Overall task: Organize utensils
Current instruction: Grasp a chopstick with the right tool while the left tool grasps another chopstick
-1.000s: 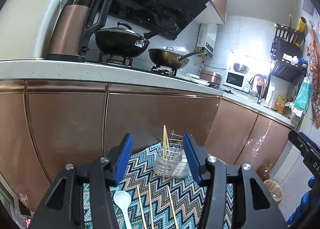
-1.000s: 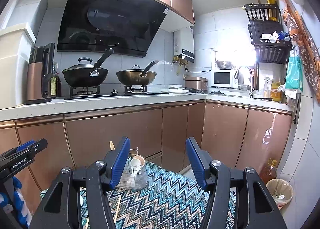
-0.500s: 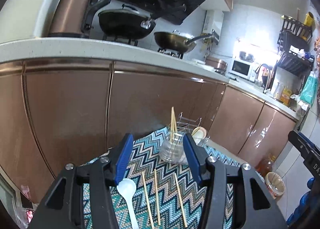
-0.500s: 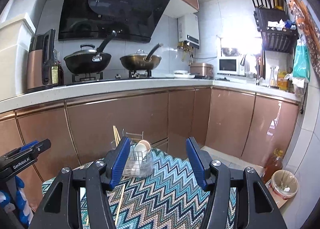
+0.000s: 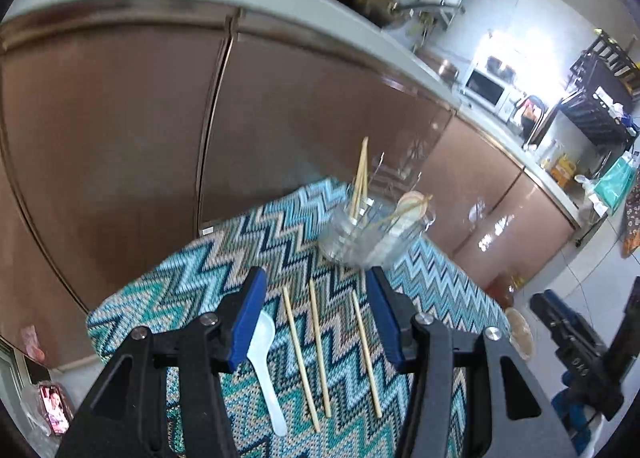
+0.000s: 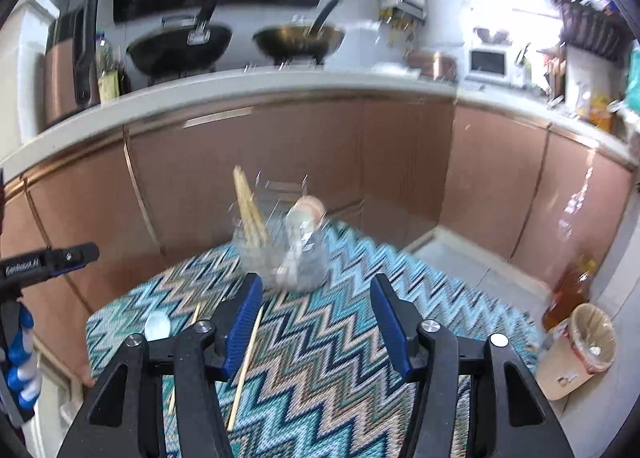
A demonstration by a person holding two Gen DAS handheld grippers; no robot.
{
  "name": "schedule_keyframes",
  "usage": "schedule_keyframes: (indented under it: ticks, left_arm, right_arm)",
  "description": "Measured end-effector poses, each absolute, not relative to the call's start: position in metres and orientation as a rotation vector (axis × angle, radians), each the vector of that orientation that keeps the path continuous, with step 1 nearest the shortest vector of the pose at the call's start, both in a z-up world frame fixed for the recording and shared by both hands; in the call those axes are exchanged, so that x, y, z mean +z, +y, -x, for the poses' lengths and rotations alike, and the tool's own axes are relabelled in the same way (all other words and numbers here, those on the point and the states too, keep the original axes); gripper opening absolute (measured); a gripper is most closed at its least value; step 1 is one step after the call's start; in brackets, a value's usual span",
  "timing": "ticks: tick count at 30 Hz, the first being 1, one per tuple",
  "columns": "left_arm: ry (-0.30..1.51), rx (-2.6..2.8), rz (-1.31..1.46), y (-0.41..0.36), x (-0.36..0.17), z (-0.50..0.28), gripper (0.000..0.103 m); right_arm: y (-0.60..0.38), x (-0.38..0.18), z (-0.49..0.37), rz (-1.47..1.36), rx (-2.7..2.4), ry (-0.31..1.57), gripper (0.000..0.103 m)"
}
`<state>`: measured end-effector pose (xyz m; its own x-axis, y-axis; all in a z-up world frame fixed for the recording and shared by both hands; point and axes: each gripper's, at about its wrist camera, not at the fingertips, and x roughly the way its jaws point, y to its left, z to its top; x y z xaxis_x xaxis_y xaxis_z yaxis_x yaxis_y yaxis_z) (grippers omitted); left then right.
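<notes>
On the zigzag-patterned cloth (image 5: 224,258), listed left to right from the left wrist view:

- White plastic spoon (image 5: 264,358): flat on the cloth, bowl end away from the camera, just beside the blue pad of the left finger.
- Three loose wooden chopsticks (image 5: 318,350): flat, roughly parallel, lying lengthwise between the two fingers.
- Left gripper (image 5: 316,318): jaws spread wide, holding nothing, above the loose chopsticks.
- Clear utensil holder (image 5: 372,234): upright near the far edge of the cloth, beyond the fingertips; chopsticks stand in it on the left, a pale spoon leans on the right.
- Right gripper (image 6: 316,322): jaws spread wide, empty; the holder (image 6: 284,254) sits blurred just beyond its fingertips, one chopstick (image 6: 246,362) on the cloth by its left finger.
- Waste bin (image 6: 576,350): on the floor, right of the cloth.
</notes>
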<state>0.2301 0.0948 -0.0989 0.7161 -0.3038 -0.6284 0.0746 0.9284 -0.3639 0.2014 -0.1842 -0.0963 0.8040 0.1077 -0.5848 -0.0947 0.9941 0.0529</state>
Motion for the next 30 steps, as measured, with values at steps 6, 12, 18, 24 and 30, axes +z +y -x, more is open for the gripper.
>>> schedule_keyframes:
  ticks: [6, 12, 18, 24, 30]
  left_arm:
    - [0.931, -0.316, 0.355, 0.081, -0.133, -0.263, 0.049]
    - [1.131, -0.313, 0.352, 0.059, -0.178, -0.311, 0.039]
    - [1.275, -0.287, 0.339, 0.048, -0.213, -0.352, 0.031]
    - [1.344, -0.232, 0.338, 0.049, -0.234, -0.377, 0.023]
    - [1.384, -0.200, 0.318, 0.048, -0.246, -0.388, 0.021]
  right_arm:
    - [-0.175, -0.137, -0.240, -0.082, 0.242, 0.805, 0.034]
    - [-0.152, -0.180, -0.287, -0.143, 0.372, 0.993, 0.020]
    - [-0.135, -0.218, -0.324, -0.149, 0.413, 1.116, 0.015]
    - [-0.124, -0.237, -0.349, -0.111, 0.410, 1.173, 0.012]
    - [-0.120, -0.255, -0.367, -0.086, 0.392, 1.221, 0.009]
